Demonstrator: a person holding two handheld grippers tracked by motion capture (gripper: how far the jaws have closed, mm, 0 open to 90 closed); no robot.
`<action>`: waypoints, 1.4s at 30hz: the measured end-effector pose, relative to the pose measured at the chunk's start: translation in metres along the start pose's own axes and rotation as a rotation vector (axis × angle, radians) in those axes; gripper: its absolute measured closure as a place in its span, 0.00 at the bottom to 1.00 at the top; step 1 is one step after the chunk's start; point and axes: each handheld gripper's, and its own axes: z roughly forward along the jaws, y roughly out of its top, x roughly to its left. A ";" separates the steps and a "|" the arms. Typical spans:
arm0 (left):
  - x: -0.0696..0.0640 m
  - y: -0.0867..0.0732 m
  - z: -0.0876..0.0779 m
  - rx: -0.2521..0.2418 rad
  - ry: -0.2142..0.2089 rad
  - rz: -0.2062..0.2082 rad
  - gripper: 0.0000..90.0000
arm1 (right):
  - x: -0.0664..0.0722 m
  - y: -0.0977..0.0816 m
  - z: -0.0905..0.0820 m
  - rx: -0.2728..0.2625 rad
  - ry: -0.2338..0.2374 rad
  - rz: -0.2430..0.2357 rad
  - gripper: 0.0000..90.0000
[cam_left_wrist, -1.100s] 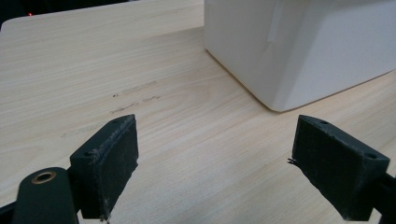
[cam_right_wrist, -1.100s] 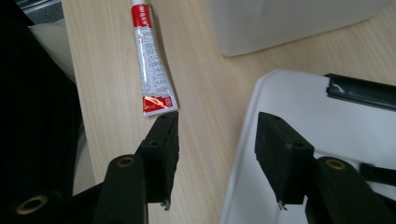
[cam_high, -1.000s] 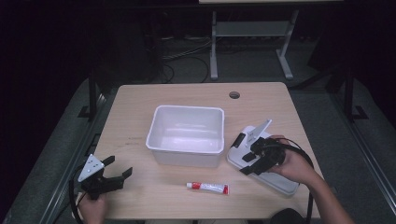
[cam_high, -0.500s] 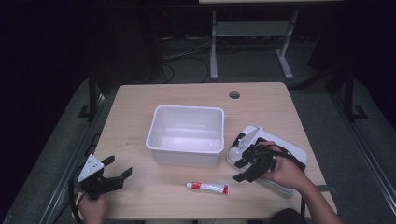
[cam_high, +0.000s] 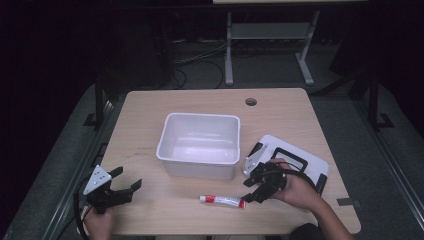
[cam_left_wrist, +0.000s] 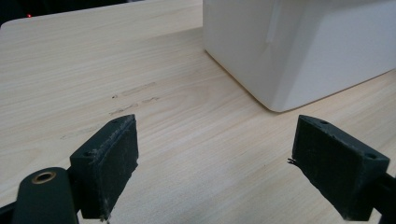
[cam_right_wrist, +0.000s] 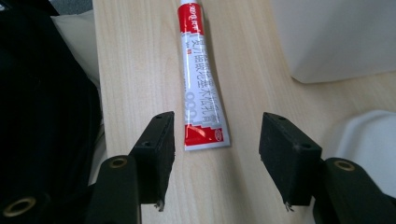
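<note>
A red-and-white toothpaste tube (cam_high: 222, 201) lies flat near the table's front edge, in front of the white tub (cam_high: 200, 116). My right gripper (cam_high: 251, 187) is low at the tube's right end, open. In the right gripper view the tube (cam_right_wrist: 201, 84) runs away from me, and its crimped end lies between the two pads (cam_right_wrist: 161, 140) without touching either. My left gripper (cam_high: 129, 178) rests at the front left corner, open, with bare wood between its jaws (cam_left_wrist: 215, 140). The tub's corner (cam_left_wrist: 299, 51) stands ahead of it to the right.
A white lid with a black handle (cam_high: 300, 155) lies right of the tub, just behind my right hand. The tub's wall (cam_right_wrist: 336, 37) stands close on the right of the tube. A cable hole (cam_high: 251, 101) sits near the far edge.
My right gripper has moved left and down, off the white lid and onto the tube's right end. The left gripper has stayed put.
</note>
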 end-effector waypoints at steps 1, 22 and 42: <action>0.000 0.000 0.000 -0.001 0.001 -0.001 0.15 | 0.001 0.001 0.002 0.002 -0.001 -0.007 0.50; 0.000 0.000 -0.001 -0.006 -0.001 -0.003 0.15 | 0.014 0.020 0.030 0.024 0.032 -0.065 0.48; 0.001 0.000 -0.001 -0.007 0.001 -0.003 0.15 | 0.020 0.043 0.044 0.025 0.045 -0.122 0.50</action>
